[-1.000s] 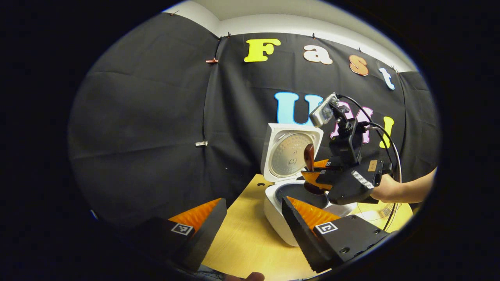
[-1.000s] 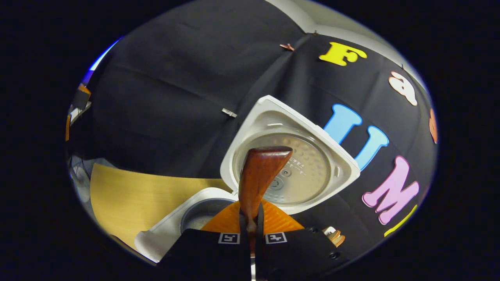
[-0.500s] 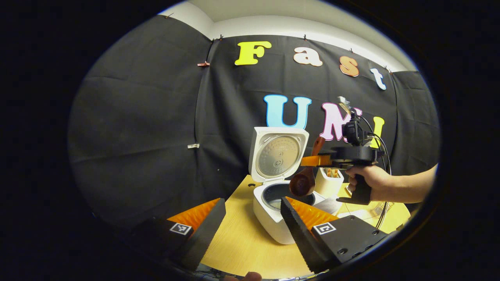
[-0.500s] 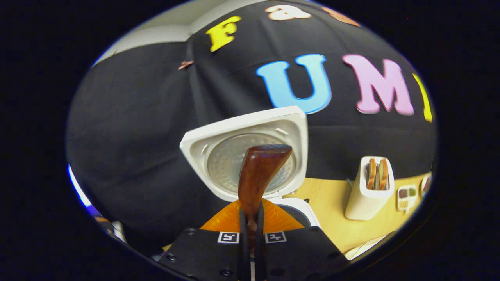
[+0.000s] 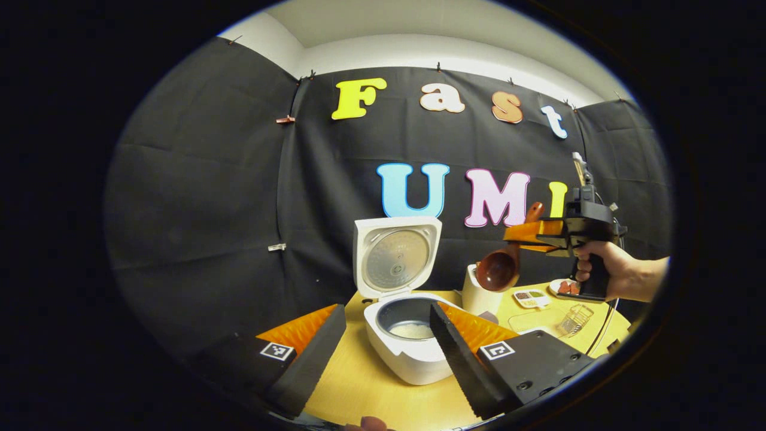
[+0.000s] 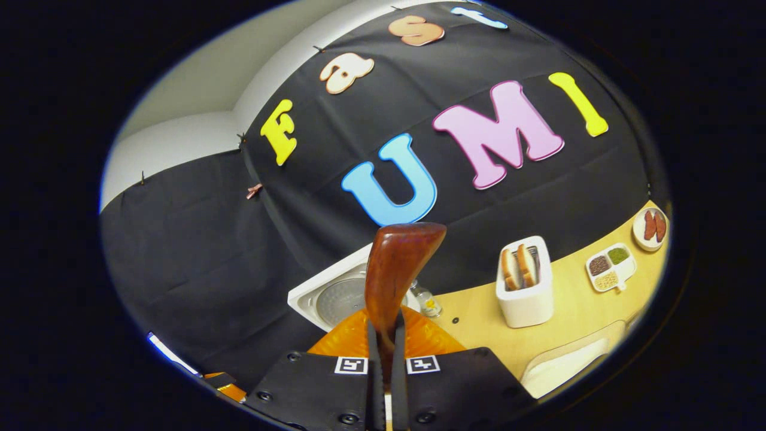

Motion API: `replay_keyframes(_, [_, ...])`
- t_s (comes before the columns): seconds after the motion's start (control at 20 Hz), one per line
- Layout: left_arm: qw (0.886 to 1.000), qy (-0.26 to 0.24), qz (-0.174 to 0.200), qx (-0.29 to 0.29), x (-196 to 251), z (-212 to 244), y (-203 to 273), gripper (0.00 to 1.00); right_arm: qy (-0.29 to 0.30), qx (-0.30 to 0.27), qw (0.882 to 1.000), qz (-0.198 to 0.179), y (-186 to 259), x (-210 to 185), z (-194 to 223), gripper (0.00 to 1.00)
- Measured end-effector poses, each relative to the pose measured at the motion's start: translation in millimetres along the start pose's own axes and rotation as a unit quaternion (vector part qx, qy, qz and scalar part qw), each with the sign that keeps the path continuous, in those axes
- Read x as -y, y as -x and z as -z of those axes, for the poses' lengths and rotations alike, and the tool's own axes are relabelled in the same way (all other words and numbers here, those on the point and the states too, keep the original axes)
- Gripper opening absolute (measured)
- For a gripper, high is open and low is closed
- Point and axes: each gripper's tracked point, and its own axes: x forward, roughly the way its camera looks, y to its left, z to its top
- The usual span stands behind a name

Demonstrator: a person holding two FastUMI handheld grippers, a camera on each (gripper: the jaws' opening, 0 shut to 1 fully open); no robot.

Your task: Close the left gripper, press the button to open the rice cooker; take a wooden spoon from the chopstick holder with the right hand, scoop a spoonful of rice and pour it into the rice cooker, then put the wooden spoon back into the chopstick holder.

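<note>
Swung away from cooker (image 5: 407, 335) toward 3 o'clock: right tongs (image 5: 529, 233), clamped on spoon (image 5: 498, 270). Left tongs (image 5: 383, 344) apart, idle. Rice poured, seemingly; next, lowering spoon into holder (image 6: 526, 287).

You get even, soft overhead light, sharp focus at centre, and strong fisheye bending toward the edges.

The right gripper (image 5: 522, 234) is black with a pistol grip, a cable and ridged fingers (image 6: 419, 336); square coded markers sit beside screws (image 6: 260, 395).
</note>
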Motion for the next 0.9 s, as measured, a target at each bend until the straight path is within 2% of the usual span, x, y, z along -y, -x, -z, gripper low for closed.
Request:
replay_keyframes(0.1, [1.0,0.009,0.011,0.007,12.5,-5.9,-0.5,0.97,-0.002,0.014,1.0,0.013,22.5,26.1,-17.4,0.08])
replay_keyframes(0.3, [1.0,0.007,0.008,0.022,22.5,-16.0,-5.3,0.97,0.004,0.043,0.998,0.053,78.3,90.1,-57.2,0.09])
replay_keyframes(0.6, [1.0,0.004,0.009,0.019,44.7,-20.9,-17.8,0.97,0.029,0.064,0.988,0.137,149.0,191.1,-94.1,0.09])
replay_keyframes(0.75, [1.0,0.008,0.01,0.014,60.2,-20.5,-23.2,0.97,0.054,0.06,0.979,0.187,175.1,246.6,-99.7,0.08])
replay_keyframes(0.9, [1.0,0.008,0.008,0.008,73.9,-23.3,-25.4,0.97,0.094,0.026,0.97,0.223,187.0,294.1,-84.3,0.08])
